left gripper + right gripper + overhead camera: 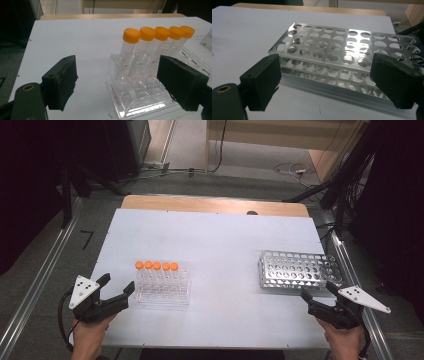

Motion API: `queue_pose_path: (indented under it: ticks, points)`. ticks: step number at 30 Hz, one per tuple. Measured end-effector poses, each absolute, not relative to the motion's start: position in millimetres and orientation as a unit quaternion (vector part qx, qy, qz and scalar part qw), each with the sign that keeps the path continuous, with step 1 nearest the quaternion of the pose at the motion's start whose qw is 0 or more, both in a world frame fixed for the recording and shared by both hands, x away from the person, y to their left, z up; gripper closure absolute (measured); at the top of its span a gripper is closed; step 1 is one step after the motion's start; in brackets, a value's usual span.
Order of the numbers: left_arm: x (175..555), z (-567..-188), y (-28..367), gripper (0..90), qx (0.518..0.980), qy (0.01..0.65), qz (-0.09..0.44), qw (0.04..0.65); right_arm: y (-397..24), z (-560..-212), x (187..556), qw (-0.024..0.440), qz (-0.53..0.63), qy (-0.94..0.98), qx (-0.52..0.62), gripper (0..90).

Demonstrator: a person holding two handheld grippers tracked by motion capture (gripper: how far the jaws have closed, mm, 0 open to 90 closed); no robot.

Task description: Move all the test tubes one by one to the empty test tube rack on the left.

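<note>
Tubes first: five clear plastic tubes with orange screw caps [156,274] stand in a row in the back holes of a clear plastic rack [163,296], just in front of the left hand-held gripper [116,288] & a bit to its right. That gripper's jaws are spread wide, nothing between them. In the left gripper view the nearest tube [128,49] is past the jaw tips, not touched yet.

The right hand-held gripper [316,297] is spread too, holding nothing. The shiny metal rack full of round holes [299,270] sits right in front of it, very close, maybe not touching.

Likely job: move a tube to the metal rack. To do it well:
- Go for the end tube, the one closest to the left gripper.
- Pinch it on the clear part just under the cap, w/ one pad on each side.
- Tubes stand packed side by side, so slide a pad in gently or the next one gets bumped.
- Lift straight up till the bottom is out of the hole.

Room: the white counter [220,240] between the 2 racks is bare, good for carrying across. Both grippers are near the counter's front edge. The metal rack is near the counter's right edge, so don't shove it that way.
</note>
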State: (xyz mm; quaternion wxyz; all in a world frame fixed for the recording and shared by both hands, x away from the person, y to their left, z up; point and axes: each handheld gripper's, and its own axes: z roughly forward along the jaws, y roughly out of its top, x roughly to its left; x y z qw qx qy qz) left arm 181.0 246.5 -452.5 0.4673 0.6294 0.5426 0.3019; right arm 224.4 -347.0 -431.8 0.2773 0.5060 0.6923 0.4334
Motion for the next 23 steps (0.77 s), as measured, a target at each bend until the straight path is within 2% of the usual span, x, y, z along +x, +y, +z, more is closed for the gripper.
queue_pose_path:
  ticks: [10,23]
  points:
    - [183.0,-459.6,253.0,17.1,0.627,0.561,0.303,0.447,-360.5,-435.1,222.2,0.285,0.423,0.685,0.521,8.7]
    - [189.1,-470.1,263.4,15.7,0.620,0.592,0.278,0.434,-379.5,-442.2,213.6,0.291,0.406,0.673,0.546,8.6]
